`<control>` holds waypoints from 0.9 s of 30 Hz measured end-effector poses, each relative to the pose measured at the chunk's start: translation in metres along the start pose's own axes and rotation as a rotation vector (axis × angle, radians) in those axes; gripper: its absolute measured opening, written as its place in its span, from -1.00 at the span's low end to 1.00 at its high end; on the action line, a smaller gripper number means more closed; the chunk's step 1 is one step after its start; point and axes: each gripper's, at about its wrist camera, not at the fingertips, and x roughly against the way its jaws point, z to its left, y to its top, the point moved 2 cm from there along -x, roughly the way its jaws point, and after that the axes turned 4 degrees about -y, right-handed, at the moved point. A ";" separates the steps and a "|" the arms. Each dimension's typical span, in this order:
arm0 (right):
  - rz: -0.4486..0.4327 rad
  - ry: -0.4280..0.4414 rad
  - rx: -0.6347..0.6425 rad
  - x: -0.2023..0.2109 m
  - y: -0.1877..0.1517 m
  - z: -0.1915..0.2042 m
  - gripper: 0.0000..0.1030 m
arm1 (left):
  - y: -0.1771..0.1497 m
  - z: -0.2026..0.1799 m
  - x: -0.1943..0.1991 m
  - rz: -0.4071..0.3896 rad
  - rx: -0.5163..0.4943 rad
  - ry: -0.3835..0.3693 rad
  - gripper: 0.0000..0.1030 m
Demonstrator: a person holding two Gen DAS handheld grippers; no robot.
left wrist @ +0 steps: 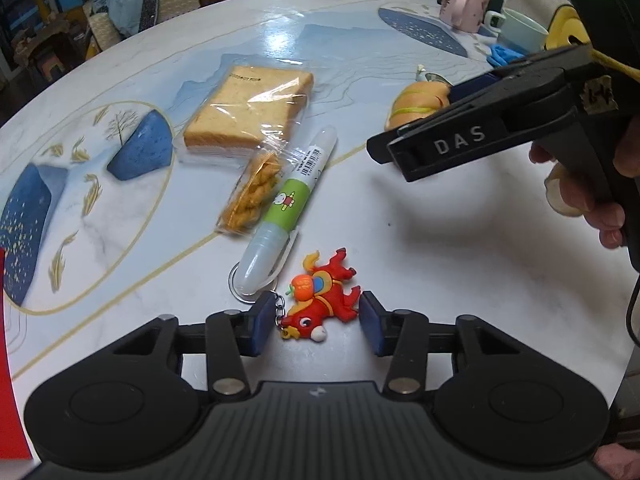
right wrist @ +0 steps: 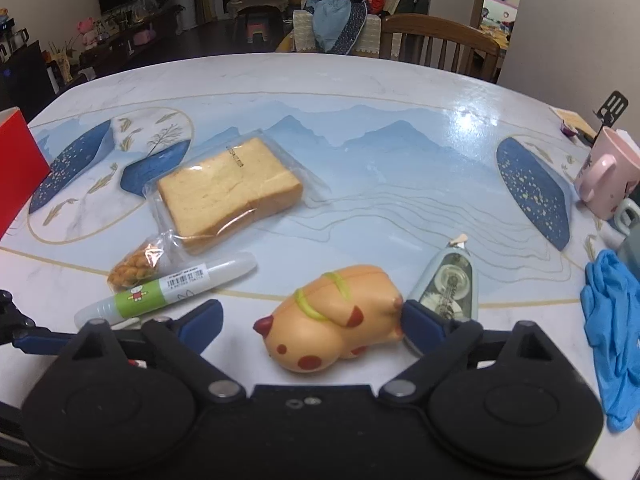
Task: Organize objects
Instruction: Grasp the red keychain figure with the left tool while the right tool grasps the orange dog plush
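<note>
My left gripper (left wrist: 311,326) is open, its blue pads on either side of a red horse keychain (left wrist: 322,300) lying on the table, not closed on it. A green-banded marker (left wrist: 287,210), a bag of twisted snacks (left wrist: 254,192) and wrapped bread (left wrist: 250,114) lie beyond. My right gripper (right wrist: 310,320) is open around an orange pig toy (right wrist: 334,314); its right pad touches the toy's rear, the left pad stands apart. A correction tape dispenser (right wrist: 450,284) lies just right of the toy. The right gripper also shows in the left wrist view (left wrist: 472,128).
A pink mug (right wrist: 608,174) and a pale green mug (left wrist: 518,30) stand at the table's right side. A blue glove (right wrist: 616,328) lies near the right edge. A red box (right wrist: 18,168) stands at the left. A wooden chair (right wrist: 440,42) is behind the table (right wrist: 400,168).
</note>
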 end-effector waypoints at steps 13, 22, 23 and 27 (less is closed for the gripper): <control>0.005 -0.002 0.019 0.014 -0.006 0.006 0.33 | -0.014 0.017 0.019 -0.024 0.057 -0.066 -0.27; 0.034 0.099 0.074 0.043 -0.028 0.044 0.30 | -0.035 0.040 0.044 -0.041 0.116 -0.093 -0.75; 0.039 0.109 0.077 0.046 -0.031 0.049 0.30 | -0.037 0.043 0.045 -0.042 0.119 -0.097 -0.75; 0.044 0.133 0.101 0.055 -0.038 0.066 0.30 | -0.043 0.054 0.052 -0.063 0.133 -0.130 -0.74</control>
